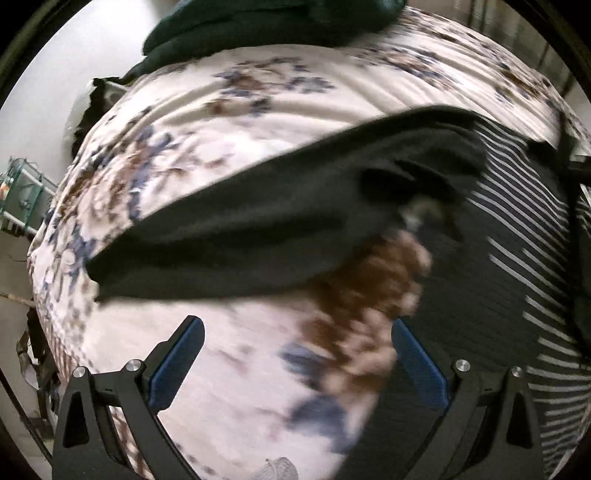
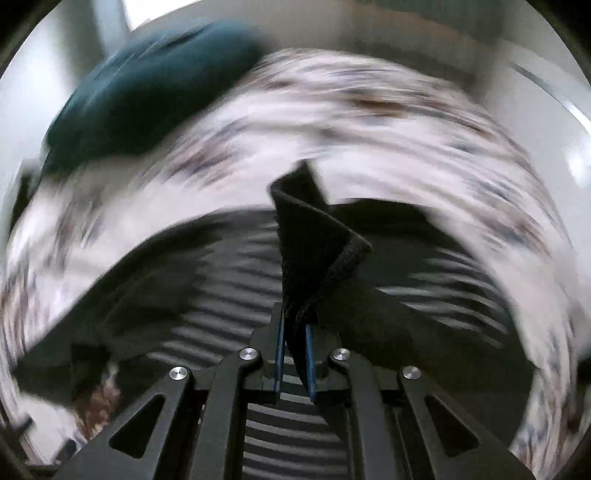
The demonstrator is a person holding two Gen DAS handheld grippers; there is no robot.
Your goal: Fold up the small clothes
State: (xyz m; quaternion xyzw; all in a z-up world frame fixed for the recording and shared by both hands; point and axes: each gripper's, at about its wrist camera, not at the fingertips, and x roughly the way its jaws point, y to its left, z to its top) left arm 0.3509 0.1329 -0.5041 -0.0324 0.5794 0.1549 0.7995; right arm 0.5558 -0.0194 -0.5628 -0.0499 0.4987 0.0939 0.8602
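A black garment lies stretched across a floral bedspread, partly over a dark striped garment. My left gripper hangs above the bedspread with its blue-padded fingers wide apart and nothing between them. In the right wrist view my right gripper is shut on a hemmed corner of the black garment, which stands up folded from the pads. The striped garment lies below it. The right wrist view is strongly blurred.
A dark green pile of cloth sits at the far end of the bed, also in the right wrist view as the green pile. A green rack stands beside the bed at the left. A white wall lies beyond.
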